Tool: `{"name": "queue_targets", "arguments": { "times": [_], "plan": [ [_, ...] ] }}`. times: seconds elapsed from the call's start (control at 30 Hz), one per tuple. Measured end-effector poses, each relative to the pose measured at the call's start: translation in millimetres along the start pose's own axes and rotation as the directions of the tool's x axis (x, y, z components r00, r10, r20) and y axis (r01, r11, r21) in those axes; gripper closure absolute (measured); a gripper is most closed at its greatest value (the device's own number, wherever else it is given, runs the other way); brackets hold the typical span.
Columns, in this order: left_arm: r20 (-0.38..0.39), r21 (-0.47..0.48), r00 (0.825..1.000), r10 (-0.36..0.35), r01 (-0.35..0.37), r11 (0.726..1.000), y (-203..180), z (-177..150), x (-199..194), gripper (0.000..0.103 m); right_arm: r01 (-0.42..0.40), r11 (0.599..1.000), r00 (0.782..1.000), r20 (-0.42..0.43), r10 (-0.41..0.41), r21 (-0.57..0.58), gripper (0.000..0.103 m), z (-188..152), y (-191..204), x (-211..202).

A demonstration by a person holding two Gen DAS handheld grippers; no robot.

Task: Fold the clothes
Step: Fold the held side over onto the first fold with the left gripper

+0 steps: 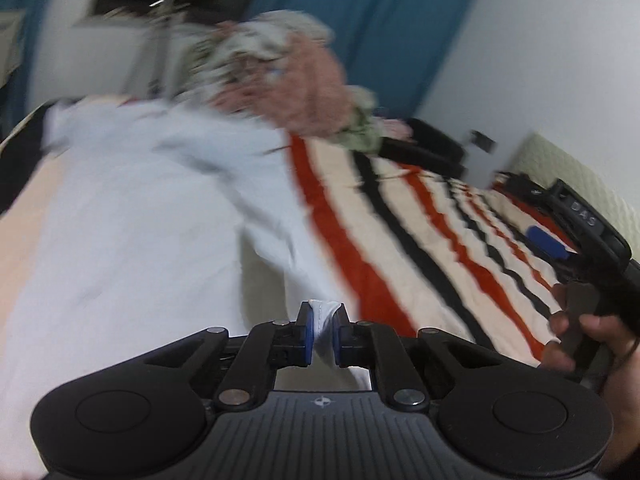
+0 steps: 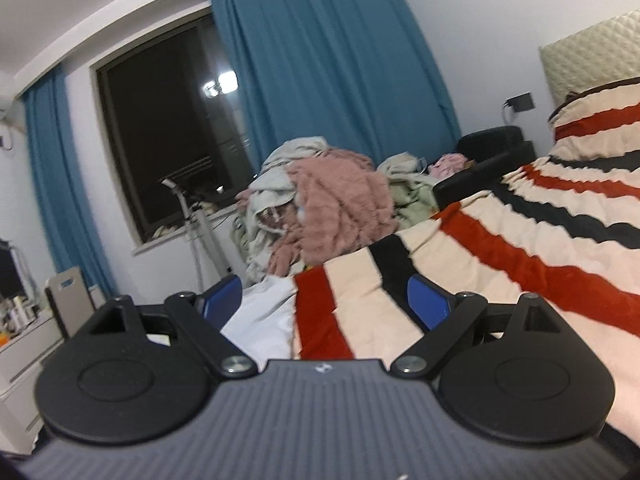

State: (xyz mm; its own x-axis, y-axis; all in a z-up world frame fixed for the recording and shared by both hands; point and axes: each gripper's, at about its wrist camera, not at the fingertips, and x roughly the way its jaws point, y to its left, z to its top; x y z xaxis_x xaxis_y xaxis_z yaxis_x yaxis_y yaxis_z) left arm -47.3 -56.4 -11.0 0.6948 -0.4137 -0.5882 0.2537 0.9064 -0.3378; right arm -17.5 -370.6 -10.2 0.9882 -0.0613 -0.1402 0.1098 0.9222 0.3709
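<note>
A white garment [image 1: 120, 232] lies spread over the left of a striped bed cover [image 1: 420, 232]. My left gripper [image 1: 323, 326] is shut on a bunched fold of that white cloth near the camera, and the cloth runs from the blue pads up toward the far side. In the same view my right gripper [image 1: 560, 240] hangs at the right edge, a hand [image 1: 580, 336] holding its handle. In the right wrist view my right gripper [image 2: 326, 300] is open above the cover, nothing between its fingers. A corner of the white garment [image 2: 264, 312] shows just below its left finger.
A heap of pink and pale green clothes [image 2: 328, 204] is piled at the bed's far end, near a black armchair [image 2: 488, 160]. Blue curtains [image 2: 328, 64] frame a dark window [image 2: 168, 128]. A padded headboard [image 2: 592, 52] stands at the right, low furniture [image 2: 24, 344] at the left.
</note>
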Motion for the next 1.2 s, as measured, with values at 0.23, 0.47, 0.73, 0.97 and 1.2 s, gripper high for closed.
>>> {"name": "queue_targets", "arguments": {
  "times": [0.23,0.47,0.73,0.97,1.2],
  "plan": [
    [-0.116,-0.043,0.973,0.201,-0.207,0.977,47.8,-27.4,-9.8,0.094,-0.014,0.998,0.998,-0.059,0.010,-0.065,0.012,-7.2,20.1,3.4],
    [-0.144,-0.070,0.974,0.178,-0.189,0.979,57.6,-24.6,-1.1,0.088,-0.065,0.992,0.988,-0.145,0.049,-0.111,0.012,-18.2,37.9,10.2],
    [-0.152,-0.180,0.986,0.063,-0.091,0.979,71.0,-25.6,19.1,0.053,-0.121,0.987,0.968,-0.234,0.094,-0.106,0.012,-29.4,49.9,17.9],
    [-0.229,-0.151,0.969,0.095,-0.132,0.980,66.3,-29.0,53.5,0.078,-0.135,0.985,0.960,-0.259,0.103,-0.108,0.012,-31.0,51.4,18.7],
    [-0.247,-0.142,0.967,0.067,-0.104,0.984,59.4,-42.8,43.4,0.101,-0.150,0.982,0.953,-0.281,0.114,-0.111,0.012,-32.6,52.8,19.8]
  ]
}}
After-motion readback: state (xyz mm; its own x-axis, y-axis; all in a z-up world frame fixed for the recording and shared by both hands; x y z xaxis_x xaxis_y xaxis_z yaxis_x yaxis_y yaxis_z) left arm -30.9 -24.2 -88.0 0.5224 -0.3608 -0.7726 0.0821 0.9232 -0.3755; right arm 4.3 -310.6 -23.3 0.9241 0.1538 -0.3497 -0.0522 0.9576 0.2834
